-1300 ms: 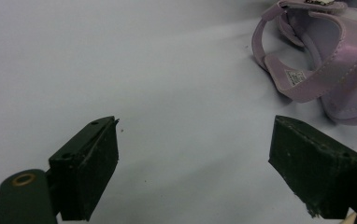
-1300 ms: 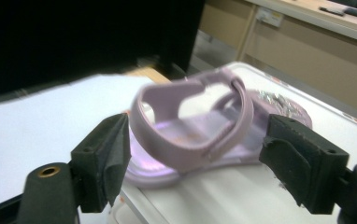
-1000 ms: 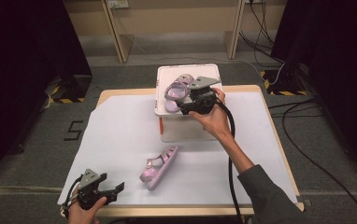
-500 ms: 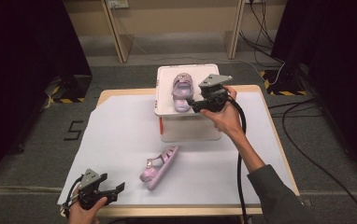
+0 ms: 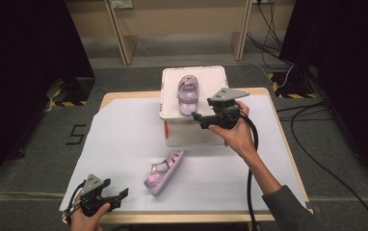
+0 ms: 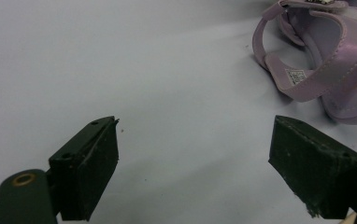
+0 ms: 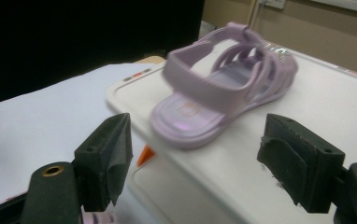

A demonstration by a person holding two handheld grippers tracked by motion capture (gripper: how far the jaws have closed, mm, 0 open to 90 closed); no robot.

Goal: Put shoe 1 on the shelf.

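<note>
On the white-covered table, toward its far edge, stands a white lidded box with one lilac sandal set on the lid. Just off the box's near right corner, the right gripper has just been opening, nothing between its jaws: placing looks finished. Near the front edge lies the second sandal; the left gripper, gaping empty beside it, should probably take that next.

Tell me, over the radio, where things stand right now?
Right gripper open, jaws just widened, nothing between them. One lilac sandal sits on the white box lid. Left gripper open, near second sandal on the table. Nothing blocking.
</note>
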